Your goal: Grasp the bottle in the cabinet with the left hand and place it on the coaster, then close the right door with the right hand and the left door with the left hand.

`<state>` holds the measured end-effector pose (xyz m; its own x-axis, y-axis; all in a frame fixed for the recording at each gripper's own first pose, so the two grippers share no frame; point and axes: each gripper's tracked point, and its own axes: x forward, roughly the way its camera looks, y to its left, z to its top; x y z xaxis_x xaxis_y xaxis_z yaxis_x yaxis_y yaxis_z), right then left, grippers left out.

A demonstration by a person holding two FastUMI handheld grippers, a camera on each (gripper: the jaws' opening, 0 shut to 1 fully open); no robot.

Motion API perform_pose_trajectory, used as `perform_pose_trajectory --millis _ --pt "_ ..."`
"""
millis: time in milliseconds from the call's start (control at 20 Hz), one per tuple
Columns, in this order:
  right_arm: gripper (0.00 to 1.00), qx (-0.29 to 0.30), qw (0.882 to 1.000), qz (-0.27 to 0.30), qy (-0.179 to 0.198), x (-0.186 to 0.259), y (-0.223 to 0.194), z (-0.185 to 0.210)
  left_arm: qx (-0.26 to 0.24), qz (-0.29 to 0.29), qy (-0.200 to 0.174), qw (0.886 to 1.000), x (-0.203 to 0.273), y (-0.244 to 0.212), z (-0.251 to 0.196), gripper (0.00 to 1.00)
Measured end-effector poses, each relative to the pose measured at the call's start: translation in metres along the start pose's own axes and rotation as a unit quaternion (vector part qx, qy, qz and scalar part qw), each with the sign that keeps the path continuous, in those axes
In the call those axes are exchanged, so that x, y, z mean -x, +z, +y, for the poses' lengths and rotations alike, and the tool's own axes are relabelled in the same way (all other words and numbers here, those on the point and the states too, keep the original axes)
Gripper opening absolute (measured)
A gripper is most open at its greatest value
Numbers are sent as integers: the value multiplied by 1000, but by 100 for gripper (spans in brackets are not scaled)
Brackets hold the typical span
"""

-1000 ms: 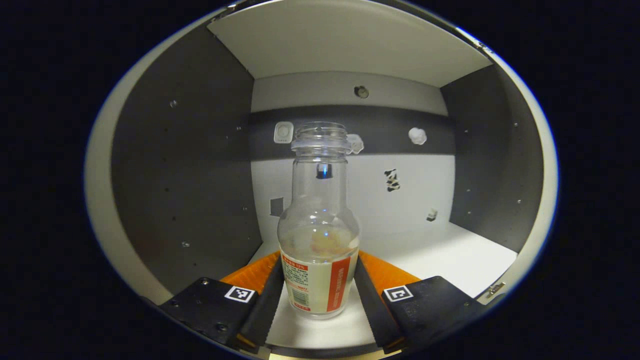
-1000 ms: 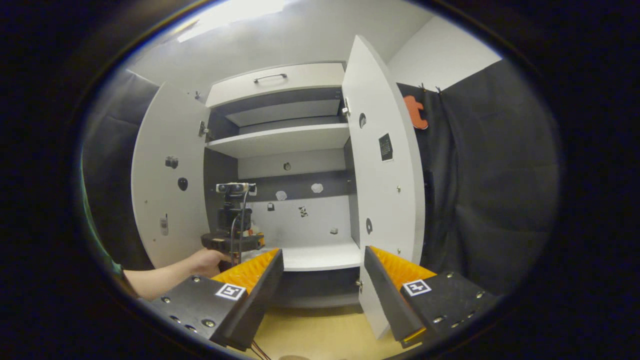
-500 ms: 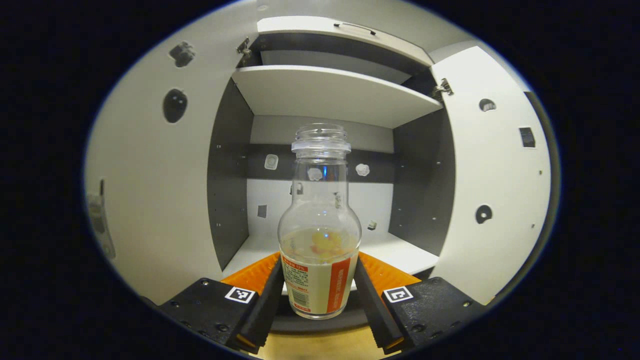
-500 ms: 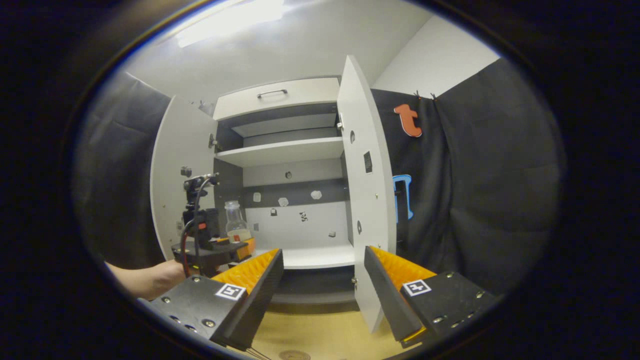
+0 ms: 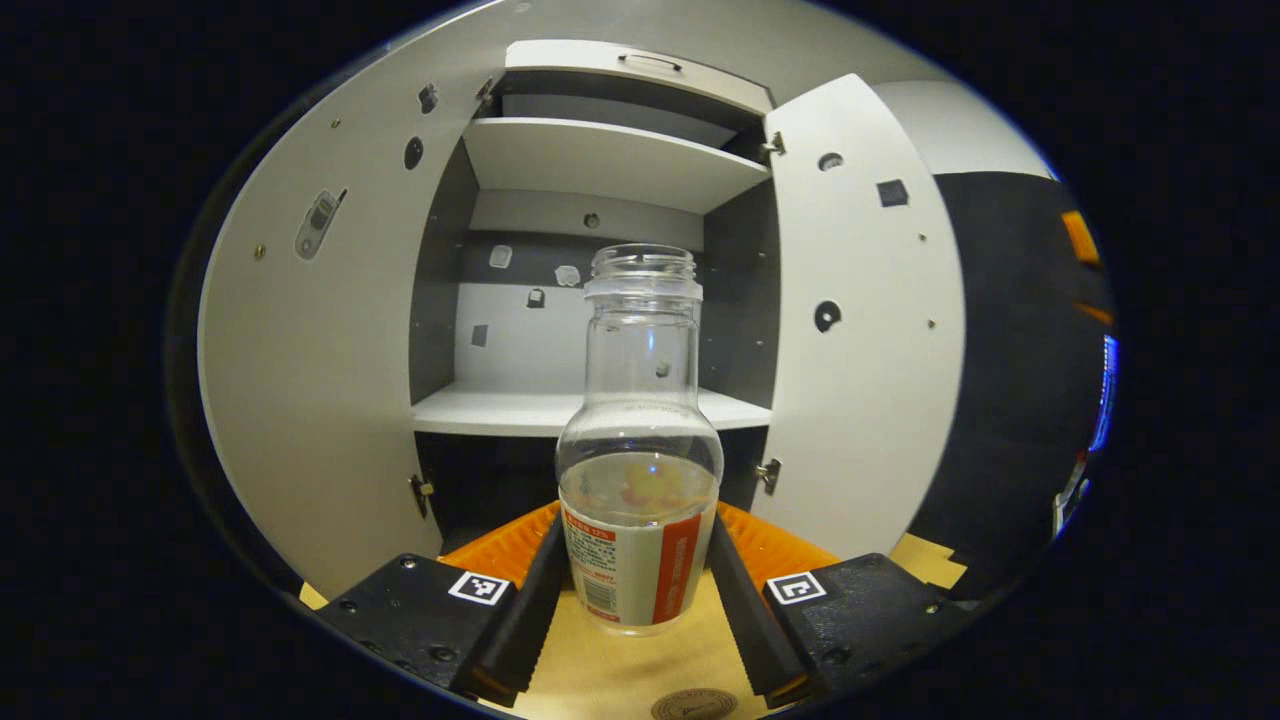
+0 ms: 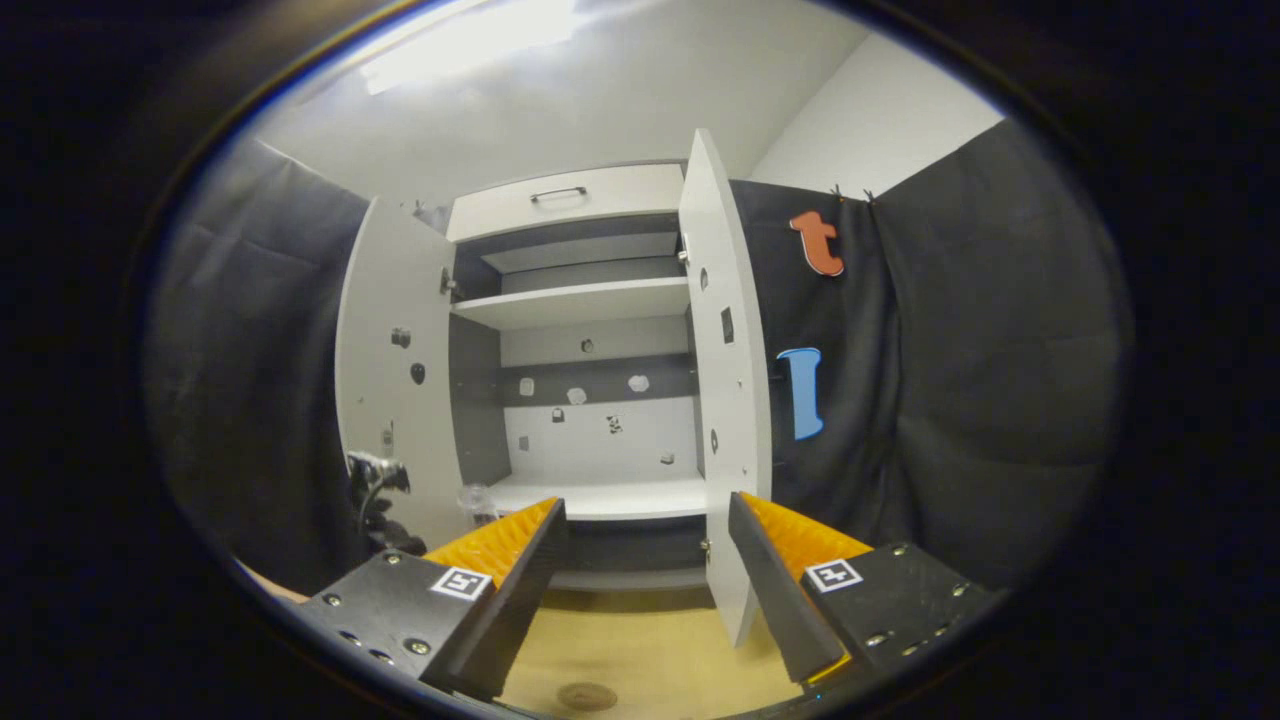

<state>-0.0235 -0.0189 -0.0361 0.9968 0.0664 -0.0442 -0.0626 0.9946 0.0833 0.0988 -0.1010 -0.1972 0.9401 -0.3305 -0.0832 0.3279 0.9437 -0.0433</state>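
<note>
Clear bottle (image 5: pixel 639 470) upright, mouth up, gripped by left tongs (image 5: pixel 638 585), right tongs (image 6: pixel 648 560) spread apart.

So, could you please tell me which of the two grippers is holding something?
The left gripper: its jaws clamp the clear bottle by its labelled base. The right gripper has open jaws with nothing between them.
</note>
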Motion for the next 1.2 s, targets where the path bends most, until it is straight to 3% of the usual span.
perform_pose_trajectory --millis 300,500,600,650,800,1050,1200 --pt "98 -7 1000 22 -21 8 -17 -20 1 25 -36 999 13 -80 -36 79" --pt "98 -1 998 28 -47 7 -24 -39 -33 46 -72 996 27 -140 -58 78" --pt "94 -15 999 12 -38 7 -21 -35 -32 64 -93 993 33 -168 -68 79" --pt "98 -22 999 5 -35 8 -22 -35 -32 73 -102 992 34 -180 -71 79" --pt "98 -36 998 9 -44 5 -32 -45 -27 94 -126 987 40 -205 -80 79" --pt "98 -45 996 31 -75 0 -51 -65 -37 109 -138 984 41 -233 -80 80" --pt "98 -68 995 32 -66 0 -53 -59 -54 125 -136 981 40 -256 -72 79"
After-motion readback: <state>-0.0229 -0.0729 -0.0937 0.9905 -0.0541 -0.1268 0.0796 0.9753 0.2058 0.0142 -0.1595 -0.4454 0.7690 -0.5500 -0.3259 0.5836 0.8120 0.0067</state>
